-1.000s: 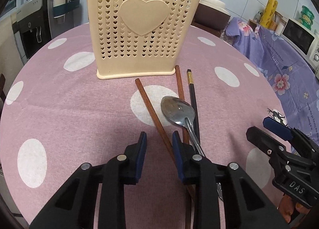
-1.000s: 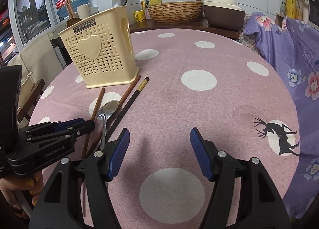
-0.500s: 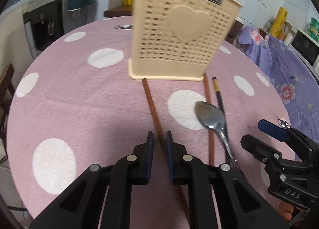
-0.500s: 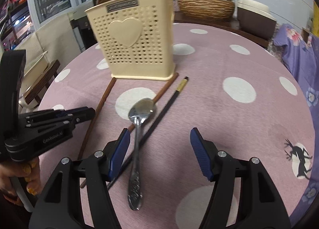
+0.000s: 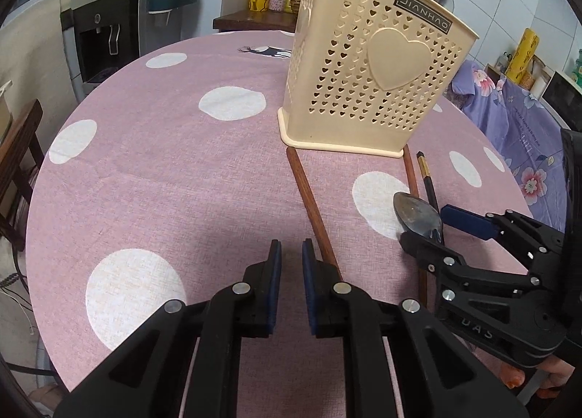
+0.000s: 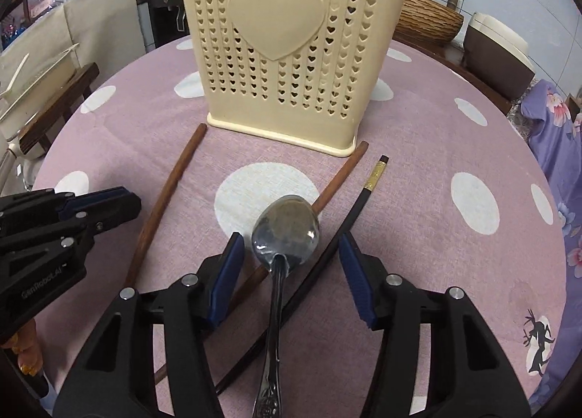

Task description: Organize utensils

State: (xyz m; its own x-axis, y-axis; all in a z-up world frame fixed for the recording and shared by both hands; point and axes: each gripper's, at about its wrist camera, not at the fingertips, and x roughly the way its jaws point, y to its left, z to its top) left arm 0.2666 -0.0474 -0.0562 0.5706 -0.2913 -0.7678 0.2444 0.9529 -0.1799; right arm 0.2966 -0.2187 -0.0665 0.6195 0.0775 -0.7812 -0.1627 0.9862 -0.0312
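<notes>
The spoon (image 6: 283, 232) lies on the pink dotted tablecloth (image 6: 418, 148) between the fingers of the right gripper (image 6: 289, 247), bowl toward twelve o'clock and handle running back to six, its long axis nearly in line with the gripper. The jaws are closing with the spoon between them, and the blue pads (image 6: 354, 272) do not yet touch it. Under the spoon's neck a black chopstick (image 6: 349, 216) with a gold band points to about one o'clock, and a brown chopstick (image 6: 340, 178) crosses below it on much the same slant, its far tip touching the corner of the cream utensil holder (image 6: 287, 43), which stands upright at twelve. A second brown chopstick (image 6: 171, 188) lies apart at ten o'clock, pointing toward the holder's other corner.

The left gripper (image 5: 291, 258) has its pads nearly together with only cloth showing in the narrow gap; the second brown chopstick (image 5: 309, 207) runs just beside its right finger toward twelve.
</notes>
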